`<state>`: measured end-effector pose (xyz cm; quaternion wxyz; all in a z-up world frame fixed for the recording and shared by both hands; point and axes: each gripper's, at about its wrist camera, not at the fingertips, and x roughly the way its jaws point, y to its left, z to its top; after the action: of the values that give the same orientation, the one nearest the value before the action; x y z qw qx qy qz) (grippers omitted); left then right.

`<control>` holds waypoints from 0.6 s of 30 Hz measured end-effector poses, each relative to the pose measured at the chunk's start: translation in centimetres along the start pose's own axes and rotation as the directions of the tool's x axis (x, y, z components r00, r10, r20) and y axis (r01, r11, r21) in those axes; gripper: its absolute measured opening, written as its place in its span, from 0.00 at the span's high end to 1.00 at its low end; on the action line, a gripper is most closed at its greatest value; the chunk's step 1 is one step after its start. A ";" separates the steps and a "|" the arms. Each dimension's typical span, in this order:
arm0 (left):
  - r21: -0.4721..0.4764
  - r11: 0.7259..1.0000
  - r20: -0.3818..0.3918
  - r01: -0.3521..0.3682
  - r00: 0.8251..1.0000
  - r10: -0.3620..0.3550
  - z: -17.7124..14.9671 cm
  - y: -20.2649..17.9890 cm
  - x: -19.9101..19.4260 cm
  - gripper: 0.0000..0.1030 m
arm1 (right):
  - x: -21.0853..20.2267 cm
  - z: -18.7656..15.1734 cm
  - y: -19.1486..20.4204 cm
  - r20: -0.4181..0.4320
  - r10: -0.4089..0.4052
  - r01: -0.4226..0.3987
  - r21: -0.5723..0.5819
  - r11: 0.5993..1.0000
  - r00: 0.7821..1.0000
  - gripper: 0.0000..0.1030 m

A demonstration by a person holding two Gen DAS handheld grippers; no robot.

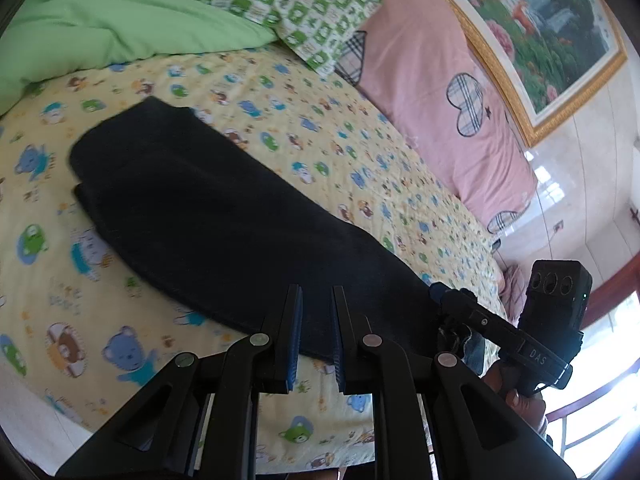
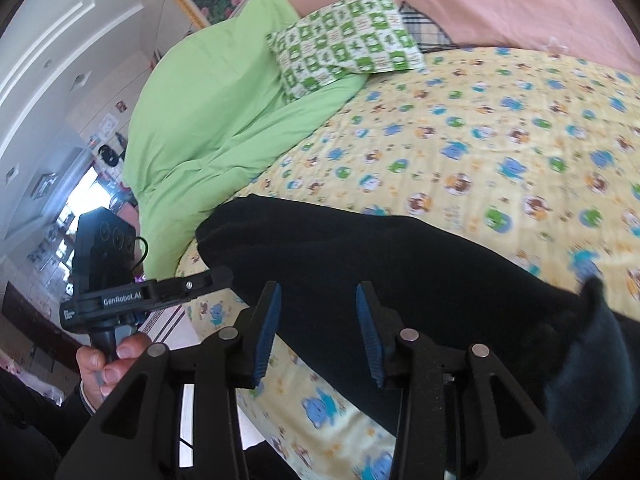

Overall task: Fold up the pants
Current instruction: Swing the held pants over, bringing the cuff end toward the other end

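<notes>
Big bed [image 1: 280, 112] with a yellow sheet full of little bears, filling the middle of both views. Pink cover [image 1: 440, 92] along the upper right of the left view. Green blanket [image 1: 100, 20] bunched in the upper left, green and white pillow [image 1: 296, 4] just beside it. Black pants [image 1: 224, 224] lying flat on the sheet, long and folded, across the middle. Left gripper [image 1: 316, 336] at the bottom, open a small way, holding nothing, hovering over the near end of the pants. Right gripper [image 2: 316, 332] at the bottom of its view, open wider, holding nothing, over the pants [image 2: 380, 272] too.
</notes>
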<state>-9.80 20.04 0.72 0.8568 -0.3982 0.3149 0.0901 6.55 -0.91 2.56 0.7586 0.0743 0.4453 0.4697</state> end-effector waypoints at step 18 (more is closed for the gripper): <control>-0.208 0.974 0.085 -0.087 0.991 0.107 0.5 7.4 -4.0 0.62 | 6.5 3.3 3.1 -0.104 0.064 -0.072 -0.076 0.995 0.993 0.53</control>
<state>-15.72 25.67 -1.20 0.8202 -0.4633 0.2816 0.1827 8.12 6.84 2.23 0.7211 0.0355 0.4614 0.5157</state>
